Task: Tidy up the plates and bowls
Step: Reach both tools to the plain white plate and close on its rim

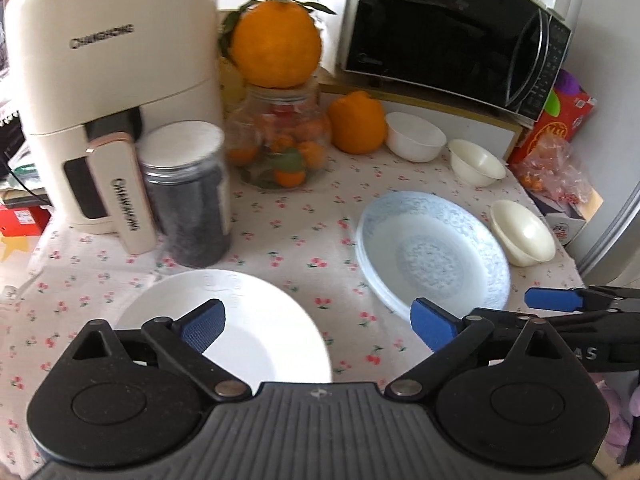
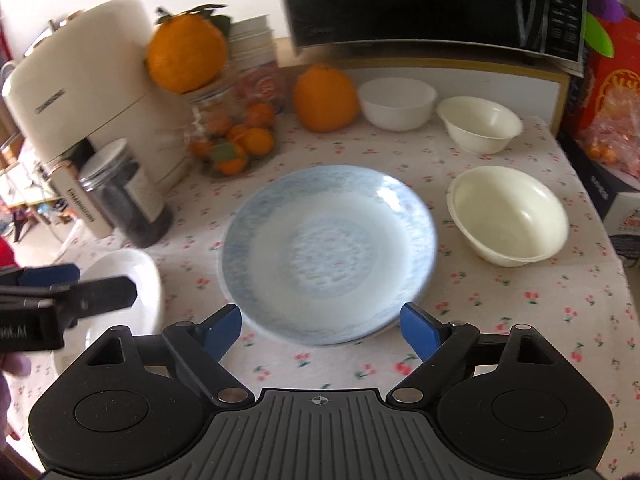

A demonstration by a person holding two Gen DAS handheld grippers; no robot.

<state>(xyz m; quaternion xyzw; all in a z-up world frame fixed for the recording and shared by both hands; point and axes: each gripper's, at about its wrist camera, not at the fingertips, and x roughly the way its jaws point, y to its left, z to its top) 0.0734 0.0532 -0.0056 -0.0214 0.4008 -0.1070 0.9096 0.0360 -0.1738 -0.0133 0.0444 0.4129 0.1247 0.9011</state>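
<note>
A white plate (image 1: pixel 248 320) lies at the near left of the floral tablecloth, under my open left gripper (image 1: pixel 320 320); it also shows in the right wrist view (image 2: pixel 132 276). A pale blue patterned plate (image 1: pixel 436 252) lies to its right, just ahead of my open, empty right gripper (image 2: pixel 320 328), as the right wrist view (image 2: pixel 328 252) shows. A white bowl (image 2: pixel 396 102) and two cream bowls (image 2: pixel 480 122) (image 2: pixel 508 216) stand at the back right. The left gripper's fingers (image 2: pixel 100 296) show at the left of the right wrist view.
A cream appliance (image 1: pixel 112 92), a dark lidded jar (image 1: pixel 188 192) and a glass jar of small oranges (image 1: pixel 280 144) with a large orange (image 1: pixel 276 44) on top stand at the back left. Another orange (image 1: pixel 356 124), a microwave (image 1: pixel 452 32) and a red box (image 1: pixel 556 124) are behind.
</note>
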